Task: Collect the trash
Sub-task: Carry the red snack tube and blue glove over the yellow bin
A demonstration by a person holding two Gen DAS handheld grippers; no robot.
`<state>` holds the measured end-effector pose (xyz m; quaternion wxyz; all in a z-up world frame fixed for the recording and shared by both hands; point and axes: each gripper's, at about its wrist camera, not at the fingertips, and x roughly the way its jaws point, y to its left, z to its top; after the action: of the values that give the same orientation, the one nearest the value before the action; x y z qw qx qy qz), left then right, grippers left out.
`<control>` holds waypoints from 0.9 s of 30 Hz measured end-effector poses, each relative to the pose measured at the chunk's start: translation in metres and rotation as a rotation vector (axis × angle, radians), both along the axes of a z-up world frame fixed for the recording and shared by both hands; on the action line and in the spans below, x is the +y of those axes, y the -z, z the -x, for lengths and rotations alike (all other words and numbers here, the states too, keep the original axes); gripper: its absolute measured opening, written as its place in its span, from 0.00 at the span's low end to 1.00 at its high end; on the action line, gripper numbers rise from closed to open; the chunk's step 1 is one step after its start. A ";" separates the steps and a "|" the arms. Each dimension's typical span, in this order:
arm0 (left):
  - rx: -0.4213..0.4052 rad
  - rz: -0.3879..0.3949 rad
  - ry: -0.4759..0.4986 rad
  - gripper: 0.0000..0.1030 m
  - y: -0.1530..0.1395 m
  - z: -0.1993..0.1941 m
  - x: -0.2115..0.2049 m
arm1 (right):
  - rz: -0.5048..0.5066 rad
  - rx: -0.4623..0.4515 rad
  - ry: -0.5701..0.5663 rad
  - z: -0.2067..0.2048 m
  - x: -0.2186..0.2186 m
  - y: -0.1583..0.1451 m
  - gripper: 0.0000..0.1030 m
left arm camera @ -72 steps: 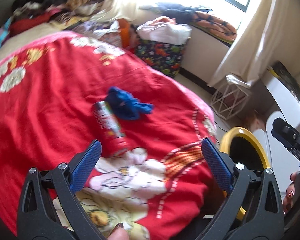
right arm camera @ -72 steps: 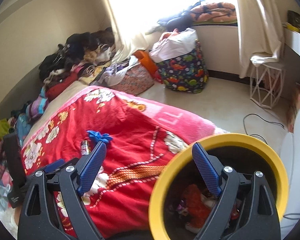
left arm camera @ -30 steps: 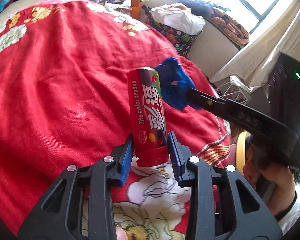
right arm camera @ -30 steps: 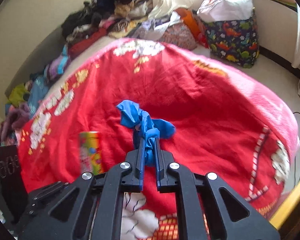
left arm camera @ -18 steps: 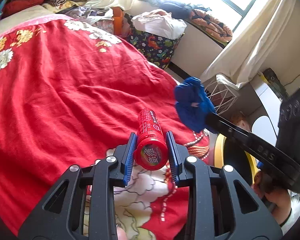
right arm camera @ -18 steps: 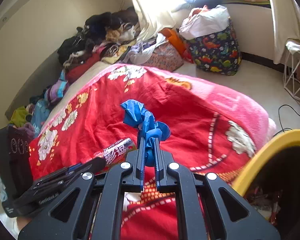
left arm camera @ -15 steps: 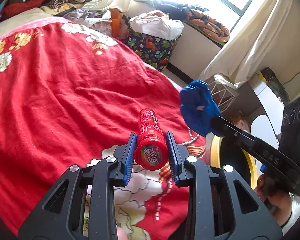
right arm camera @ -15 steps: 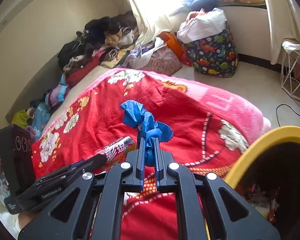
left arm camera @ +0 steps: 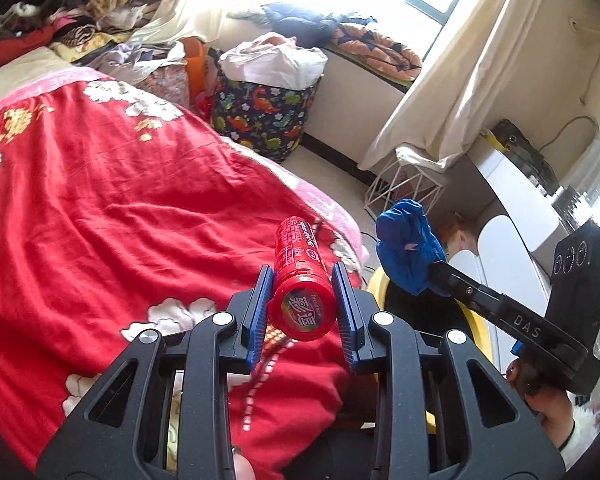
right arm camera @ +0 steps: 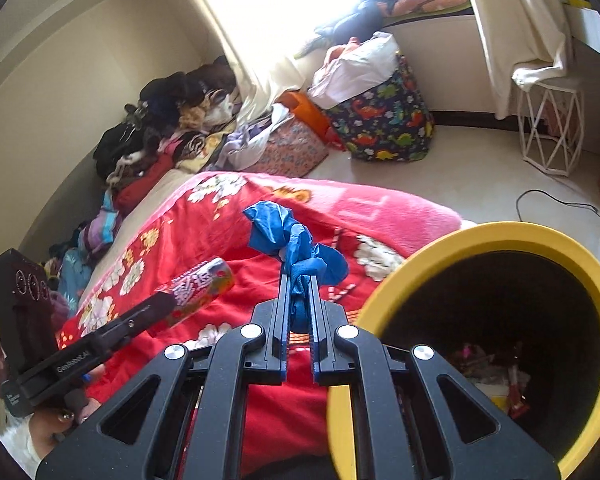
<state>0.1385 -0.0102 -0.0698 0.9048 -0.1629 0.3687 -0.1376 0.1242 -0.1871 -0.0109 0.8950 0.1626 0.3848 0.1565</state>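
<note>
Left gripper [left arm camera: 302, 300] clamped the red candy tube [left arm camera: 300, 280]; right gripper [right arm camera: 298, 316] pinched a crumpled blue glove [right arm camera: 296, 244]. Both hung over the red blanket's [left arm camera: 100, 220] near edge, beside the yellow-rimmed bin [right arm camera: 580, 264]. Best: carry each above the dark opening before releasing, glove first.

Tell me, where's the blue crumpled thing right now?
The blue crumpled glove is pinched in the right gripper, up above the red blanket, just left of the yellow bin.
</note>
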 end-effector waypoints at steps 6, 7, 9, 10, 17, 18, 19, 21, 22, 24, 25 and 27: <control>-0.009 -0.005 0.037 0.23 -0.004 0.005 -0.017 | -0.010 -0.006 0.051 0.015 -0.027 -0.001 0.08; -0.009 -0.008 0.044 0.23 -0.005 0.006 -0.020 | -0.010 -0.006 0.060 0.018 -0.030 -0.001 0.08; -0.010 -0.010 0.054 0.23 -0.006 0.008 -0.025 | -0.011 -0.004 0.072 0.022 -0.035 -0.002 0.08; -0.011 -0.011 0.061 0.23 -0.006 0.008 -0.028 | -0.012 -0.002 0.082 0.025 -0.039 -0.001 0.08; -0.020 -0.024 0.105 0.23 -0.009 0.014 -0.046 | -0.017 0.001 0.126 0.036 -0.056 0.000 0.08; -0.020 -0.026 0.109 0.23 -0.010 0.015 -0.048 | -0.018 0.000 0.132 0.038 -0.059 0.000 0.08; -0.021 -0.027 0.116 0.23 -0.010 0.016 -0.051 | -0.019 -0.001 0.136 0.040 -0.061 0.000 0.08; -0.023 -0.031 0.127 0.23 -0.011 0.018 -0.057 | -0.020 -0.001 0.147 0.044 -0.065 0.000 0.08; -0.024 -0.032 0.136 0.23 -0.011 0.019 -0.061 | -0.021 -0.002 0.153 0.046 -0.067 0.000 0.08; -0.025 -0.035 0.147 0.23 -0.012 0.021 -0.067 | -0.022 0.000 0.164 0.049 -0.072 0.000 0.08; -0.025 -0.037 0.154 0.23 -0.012 0.022 -0.070 | -0.023 0.000 0.171 0.052 -0.075 0.000 0.08; -0.026 -0.039 0.169 0.23 -0.012 0.025 -0.075 | -0.024 -0.002 0.184 0.055 -0.079 0.000 0.08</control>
<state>0.1139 -0.0856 -0.0581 0.8977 -0.1116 0.3719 -0.2083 0.0696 -0.2660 -0.0104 0.9041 0.2077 0.3653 0.0783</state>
